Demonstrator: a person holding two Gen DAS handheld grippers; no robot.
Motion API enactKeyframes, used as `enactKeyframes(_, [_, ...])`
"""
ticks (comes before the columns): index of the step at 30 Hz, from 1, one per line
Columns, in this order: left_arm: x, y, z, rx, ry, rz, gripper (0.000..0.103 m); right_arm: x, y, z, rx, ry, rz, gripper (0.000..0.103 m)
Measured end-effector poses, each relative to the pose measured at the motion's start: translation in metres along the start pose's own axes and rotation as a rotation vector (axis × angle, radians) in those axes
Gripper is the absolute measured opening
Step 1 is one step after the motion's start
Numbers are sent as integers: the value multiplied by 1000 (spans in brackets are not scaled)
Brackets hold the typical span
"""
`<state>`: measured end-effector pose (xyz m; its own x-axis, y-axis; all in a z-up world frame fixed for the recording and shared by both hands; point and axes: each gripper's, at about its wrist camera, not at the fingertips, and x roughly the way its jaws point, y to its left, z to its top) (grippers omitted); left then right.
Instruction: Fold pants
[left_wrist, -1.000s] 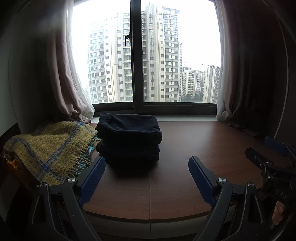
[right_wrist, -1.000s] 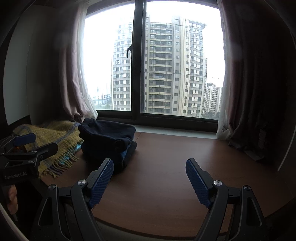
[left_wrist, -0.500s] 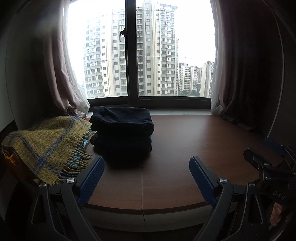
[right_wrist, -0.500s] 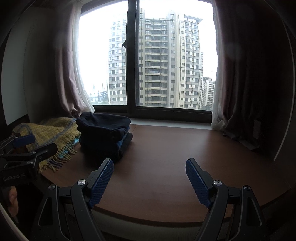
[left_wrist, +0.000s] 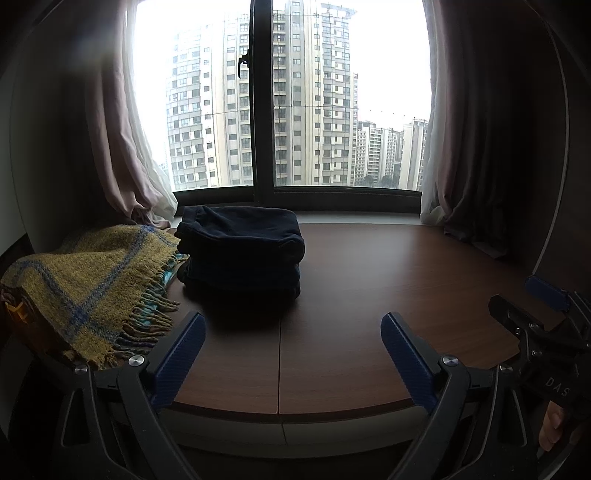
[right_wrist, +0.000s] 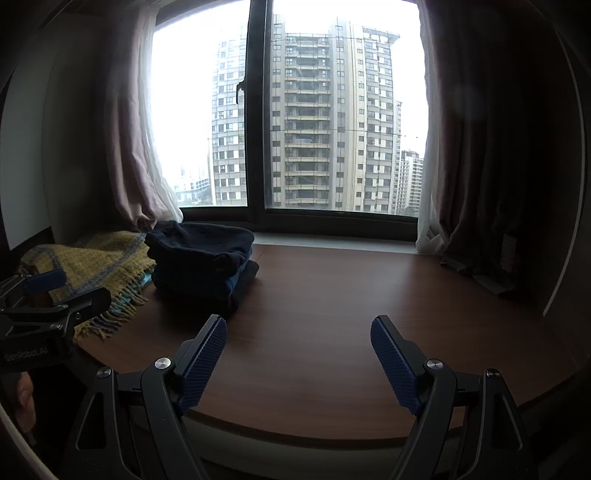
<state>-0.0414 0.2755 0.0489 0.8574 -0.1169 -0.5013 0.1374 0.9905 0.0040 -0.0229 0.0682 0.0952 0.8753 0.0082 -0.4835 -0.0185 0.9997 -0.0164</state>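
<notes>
A stack of folded dark navy pants (left_wrist: 240, 251) lies on the brown wooden platform (left_wrist: 369, 266), left of centre and near the window. My left gripper (left_wrist: 291, 321) hovers at the platform's front edge, a short way in front of the stack. Its jaws are opening and nothing is between them. The right gripper (right_wrist: 298, 323) stands open and empty over bare wood, to the right of the pants (right_wrist: 201, 262). Each gripper also shows at the edge of the other's view: the right gripper (left_wrist: 513, 295) and the left gripper (right_wrist: 81, 288).
A yellow blanket (left_wrist: 85, 273) with blue stripes and a fringe lies just left of the pants, touching the stack. Curtains hang at the left (left_wrist: 125, 147) and right (left_wrist: 480, 147) of the large window (left_wrist: 332, 110). Bare wood (right_wrist: 351, 295) stretches to the right.
The pants sit a little higher and further left in both views. The left gripper's fingers stand slightly wider apart. The right gripper's fingers keep the same gap.
</notes>
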Motion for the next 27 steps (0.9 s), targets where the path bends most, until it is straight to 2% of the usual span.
enactKeyframes(8, [1, -2, -1, -6, 10, 2, 102, 3, -2, -2, -2, 14, 4, 81])
enactKeyframes(27, [5, -4, -4, 12, 24, 9, 103, 6, -3, -4, -4, 29, -1, 81])
